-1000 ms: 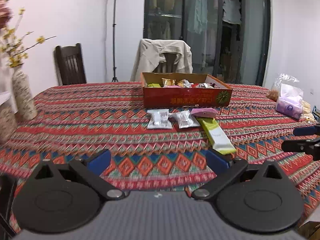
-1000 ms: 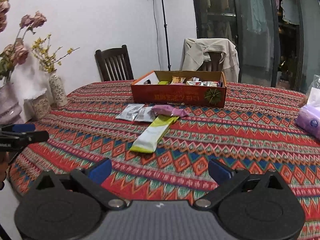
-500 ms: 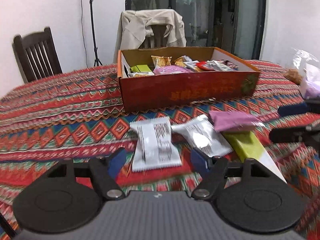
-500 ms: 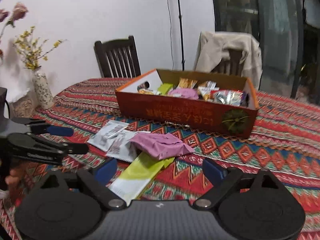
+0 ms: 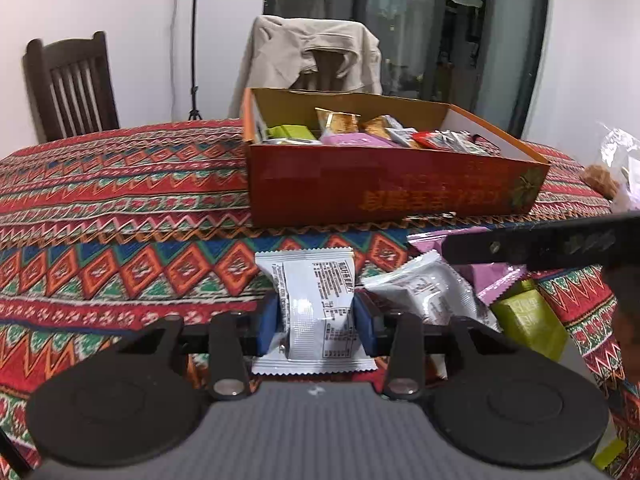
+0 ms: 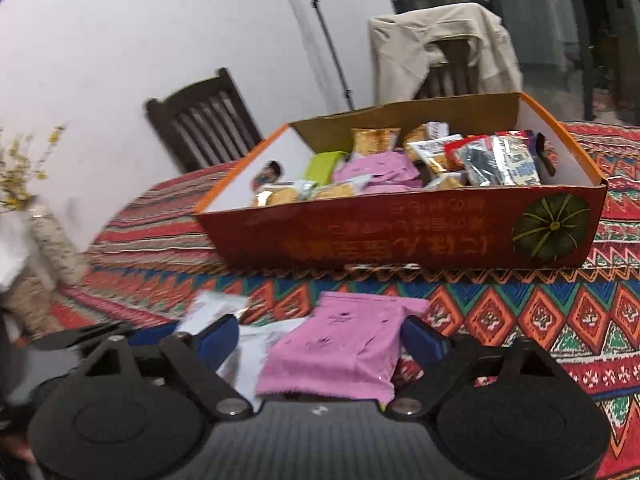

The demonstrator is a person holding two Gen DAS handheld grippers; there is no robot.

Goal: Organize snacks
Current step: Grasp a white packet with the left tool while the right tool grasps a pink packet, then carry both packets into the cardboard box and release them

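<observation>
My left gripper was closing, blue pads pinching the silver packet on the tablecloth, while my right gripper was closing around the pink packet before the box (writing unreadable), right pad seemingly touching.

Dining room beyond the claw, pale walls

Ahead of the claw a patterned cloth covers the surface; past it stand a dark wooden chair to the left, a chair draped with a beige jacket straight ahead, and dark glass doors to the right.
</observation>
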